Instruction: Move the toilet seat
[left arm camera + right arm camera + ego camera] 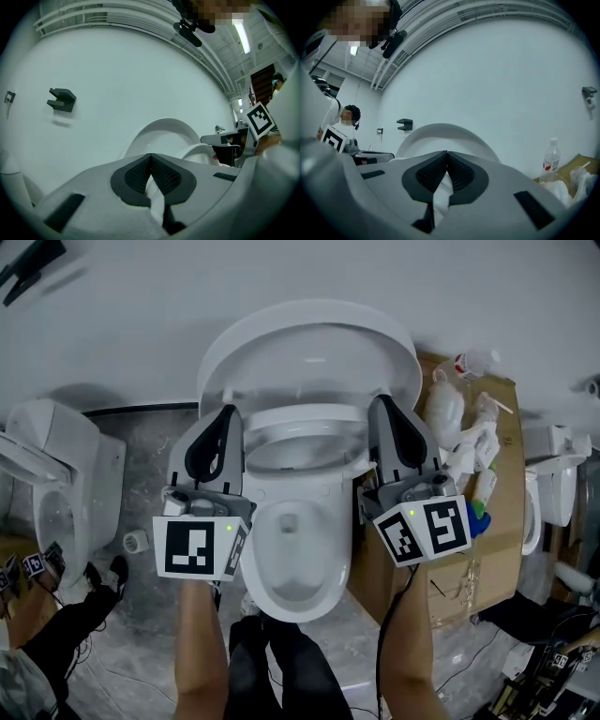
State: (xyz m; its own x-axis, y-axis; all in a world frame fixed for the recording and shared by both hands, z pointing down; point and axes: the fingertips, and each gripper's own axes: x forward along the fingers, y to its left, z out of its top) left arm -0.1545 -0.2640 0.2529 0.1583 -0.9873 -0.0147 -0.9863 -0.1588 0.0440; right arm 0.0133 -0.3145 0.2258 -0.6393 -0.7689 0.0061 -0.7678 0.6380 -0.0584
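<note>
seat [305, 420] between my left gripper [228, 413] and right gripper [380, 404], equally near | jaws closed on nothing, both sides

The head view looks steeply down from overhead onto the toilet bowl [298, 559]. Each gripper view sits low and close, looking level along its closed jaws toward the far wall [117, 79], the left gripper [227, 412] from the bowl's left and the right gripper [380, 403] from its right. All three views share the raised lid [309, 348].
</note>
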